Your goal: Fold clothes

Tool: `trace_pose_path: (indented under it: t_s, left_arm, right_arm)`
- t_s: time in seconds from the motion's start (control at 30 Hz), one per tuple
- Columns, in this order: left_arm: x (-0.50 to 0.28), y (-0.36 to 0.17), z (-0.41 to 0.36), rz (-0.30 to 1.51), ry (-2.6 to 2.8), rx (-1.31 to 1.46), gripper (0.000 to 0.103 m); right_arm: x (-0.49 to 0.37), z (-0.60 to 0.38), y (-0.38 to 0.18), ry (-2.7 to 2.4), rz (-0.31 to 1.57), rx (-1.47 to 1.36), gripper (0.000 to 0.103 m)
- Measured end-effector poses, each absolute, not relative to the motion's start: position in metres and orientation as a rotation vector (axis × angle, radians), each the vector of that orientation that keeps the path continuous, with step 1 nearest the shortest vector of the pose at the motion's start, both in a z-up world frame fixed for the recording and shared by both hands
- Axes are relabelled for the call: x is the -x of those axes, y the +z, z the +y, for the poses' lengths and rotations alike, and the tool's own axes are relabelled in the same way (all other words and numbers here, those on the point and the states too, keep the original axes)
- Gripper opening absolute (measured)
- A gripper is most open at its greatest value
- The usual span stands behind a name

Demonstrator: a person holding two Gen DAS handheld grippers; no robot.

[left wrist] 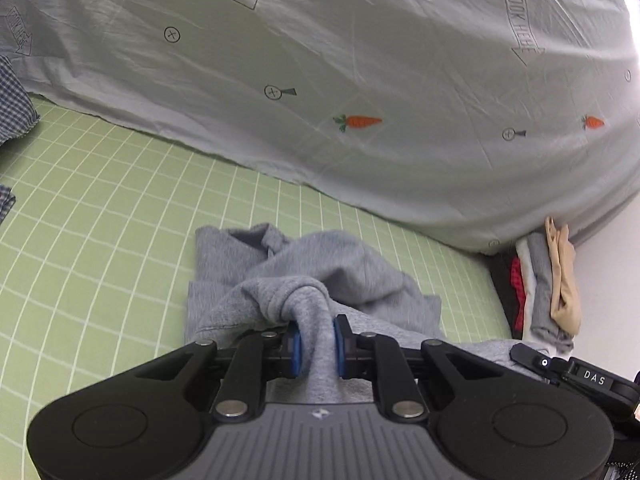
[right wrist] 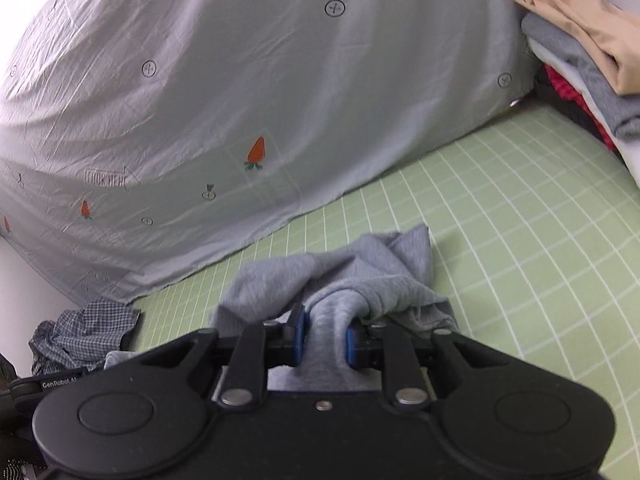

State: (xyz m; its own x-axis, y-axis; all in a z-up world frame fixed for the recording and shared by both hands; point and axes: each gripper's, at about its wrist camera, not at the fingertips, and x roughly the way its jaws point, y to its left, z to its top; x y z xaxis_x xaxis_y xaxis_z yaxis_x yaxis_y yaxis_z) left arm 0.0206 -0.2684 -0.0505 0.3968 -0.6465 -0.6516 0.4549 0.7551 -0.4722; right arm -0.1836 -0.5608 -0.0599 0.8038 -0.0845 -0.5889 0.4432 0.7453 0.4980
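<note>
While both tongs are clamped on the grey garment (left wrist: 304, 280), the cloth hangs bunched from the pads down onto the green checked sheet (left wrist: 100, 200). The left gripper (left wrist: 316, 340) pinches a rolled fold between its blue pads (left wrist: 295, 342); the right gripper (right wrist: 325, 340) pinches a second fold of the same garment in the same way.

Surroundings:
- A pale grey duvet (left wrist: 360, 60) printed with carrots and arrows rises just behind the garment and blocks the far side.
- A stack of folded clothes (left wrist: 548, 288), beige piece on top, stands at the duvet's end, to the right in the left wrist view.
- A crumpled blue checked shirt (right wrist: 84, 332) lies at the sheet's edge, to the left in the right wrist view.

Clearances:
- Bare sheet lies open on both sides of the garment.
- The duvet hem marks the far limit of the open area; the stack and the checked shirt mark its ends.
</note>
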Motion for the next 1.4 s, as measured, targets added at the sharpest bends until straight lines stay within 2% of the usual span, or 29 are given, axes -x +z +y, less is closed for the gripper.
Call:
trace_pose_path:
  t_s: [0.1,0.13,0.23,0.3,0.33,0.37,0.4,0.47,0.53,0.63,0.7,0.73,0.77,0.8,0.83,0.9,1.07,1.1,1.13,1.17,1.2,1.23,1.27,1.3,1.37,1.4]
  left_arm:
    - [-0.045,-0.056,-0.287,0.929,-0.699,0.21,0.017]
    - [-0.052,-0.061,-0.294,0.934,-0.69,0.191,0.021]
    - [-0.069,-0.089,-0.312,1.015,-0.647,0.155,0.025]
    - [-0.08,-0.11,-0.318,1.097,-0.611,0.155,0.026]
    - [-0.081,-0.115,-0.315,1.113,-0.594,0.175,0.028]
    - [-0.078,-0.115,-0.312,1.113,-0.594,0.195,0.033]
    - [-0.075,-0.115,-0.308,1.113,-0.594,0.214,0.037]
    - [-0.063,-0.109,-0.303,1.086,-0.57,0.194,0.062]
    - [-0.051,-0.104,-0.297,1.077,-0.564,0.161,0.064]
    - [-0.038,-0.106,-0.289,1.098,-0.598,0.169,0.064]
    - [-0.036,-0.114,-0.289,1.124,-0.616,0.183,0.061]
    - [-0.037,-0.117,-0.29,1.135,-0.613,0.179,0.05]
    - [-0.038,-0.119,-0.292,1.137,-0.609,0.166,0.031]
    - [-0.04,-0.12,-0.294,1.135,-0.606,0.148,0.02]
    - [-0.043,-0.121,-0.293,1.135,-0.604,0.15,0.013]
    - [-0.053,-0.12,-0.286,1.144,-0.61,0.246,0.006]
    - [-0.094,-0.093,-0.282,1.011,-0.647,0.404,0.008]
    - [-0.103,-0.085,-0.283,0.958,-0.63,0.436,0.01]
    - [-0.112,-0.077,-0.284,0.904,-0.612,0.466,0.018]
    - [-0.119,-0.07,-0.284,0.86,-0.575,0.475,0.036]
    - [-0.125,-0.063,-0.284,0.817,-0.538,0.482,0.046]
    - [-0.127,-0.063,-0.285,0.816,-0.526,0.452,0.062]
    - [-0.128,-0.062,-0.285,0.814,-0.515,0.422,0.069]
    - [-0.13,-0.062,-0.285,0.811,-0.503,0.391,0.071]
    - [-0.128,-0.07,-0.285,0.843,-0.488,0.331,0.078]
    - [-0.125,-0.079,-0.284,0.876,-0.485,0.302,0.078]
  right_arm:
    - [0.159,-0.572,-0.064,-0.321,0.574,-0.64,0.02]
    - [0.149,-0.573,-0.069,-0.331,0.587,-0.621,0.021]
    - [0.121,-0.577,-0.097,-0.392,0.675,-0.584,0.028]
    - [0.108,-0.578,-0.12,-0.427,0.748,-0.602,0.037]
    - [0.108,-0.578,-0.127,-0.444,0.766,-0.631,0.046]
    - [0.109,-0.577,-0.132,-0.457,0.781,-0.652,0.055]
    - [0.112,-0.574,-0.131,-0.451,0.785,-0.647,0.058]
    - [0.12,-0.567,-0.126,-0.436,0.788,-0.605,0.067]
    - [0.131,-0.559,-0.12,-0.441,0.786,-0.573,0.075]
    - [0.149,-0.557,-0.122,-0.426,0.785,-0.639,0.077]
    - [0.154,-0.557,-0.129,-0.407,0.79,-0.676,0.07]
    - [0.153,-0.557,-0.133,-0.396,0.799,-0.686,0.048]
    - [0.152,-0.558,-0.134,-0.38,0.806,-0.701,0.026]
    - [0.15,-0.561,-0.134,-0.362,0.807,-0.723,0.018]
    - [0.148,-0.563,-0.132,-0.339,0.798,-0.747,0.011]
    - [0.14,-0.568,-0.122,-0.307,0.778,-0.734,0.01]
    - [0.097,-0.601,-0.088,-0.277,0.662,-0.717,0.011]
    - [0.087,-0.61,-0.081,-0.288,0.625,-0.724,0.012]
    - [0.078,-0.62,-0.076,-0.317,0.581,-0.725,0.021]
    - [0.071,-0.627,-0.071,-0.365,0.549,-0.71,0.049]
    - [0.064,-0.633,-0.066,-0.408,0.523,-0.692,0.061]
    - [0.061,-0.634,-0.063,-0.429,0.52,-0.66,0.067]
    - [0.058,-0.636,-0.06,-0.449,0.516,-0.628,0.066]
    - [0.057,-0.637,-0.058,-0.467,0.516,-0.6,0.066]
    - [0.065,-0.637,-0.071,-0.486,0.555,-0.596,0.077]
    - [0.072,-0.637,-0.083,-0.493,0.588,-0.612,0.078]
